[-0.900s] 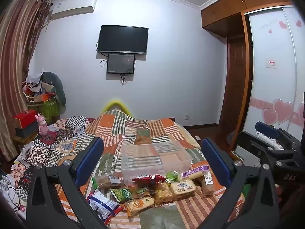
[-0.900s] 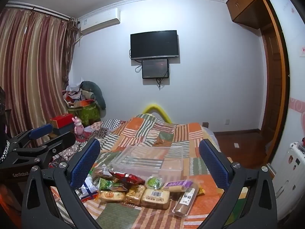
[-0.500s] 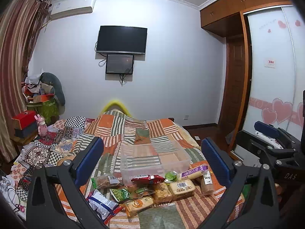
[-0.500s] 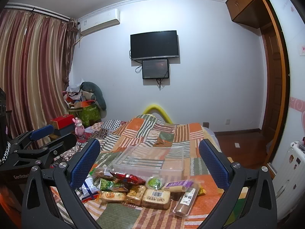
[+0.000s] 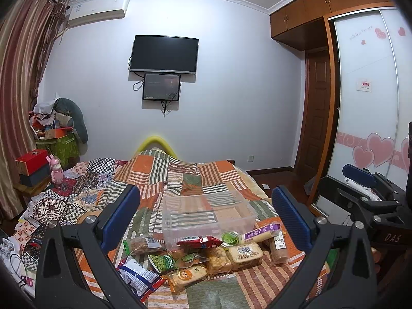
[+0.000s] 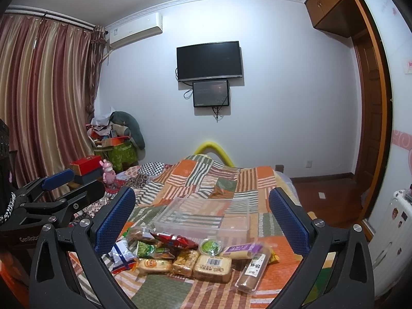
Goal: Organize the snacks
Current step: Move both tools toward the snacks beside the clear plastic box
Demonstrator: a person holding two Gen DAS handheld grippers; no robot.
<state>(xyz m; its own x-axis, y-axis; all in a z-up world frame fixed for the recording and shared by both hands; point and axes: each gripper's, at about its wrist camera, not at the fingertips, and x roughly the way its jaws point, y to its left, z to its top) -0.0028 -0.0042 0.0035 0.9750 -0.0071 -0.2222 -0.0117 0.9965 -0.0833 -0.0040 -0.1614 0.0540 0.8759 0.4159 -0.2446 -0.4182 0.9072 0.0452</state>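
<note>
Several packaged snacks lie in a heap on a patchwork bed: a red packet (image 5: 199, 241), a green pea bag (image 5: 161, 262), a pale cake pack with a barcode (image 5: 245, 253), a blue-white bag (image 5: 137, 275). Just behind them stands an empty clear plastic bin (image 5: 208, 215). My left gripper (image 5: 206, 219) hovers open above the near end of the bed, nothing between its blue pads. My right gripper (image 6: 202, 221) is open too and empty, over the same heap: the cake pack (image 6: 213, 267), a brown roll (image 6: 253, 267), the bin (image 6: 206, 219). Each gripper shows at the other view's edge.
The patchwork quilt (image 5: 164, 177) covers the bed. A cluttered side table with a red box (image 5: 32, 163) and pink toy stands left. A wardrobe with heart stickers (image 5: 370, 118) and wooden floor lie right. A TV (image 5: 164, 54) hangs on the far wall.
Both views have shifted only slightly; the snacks and bin lie where they were and both grippers stay open.
</note>
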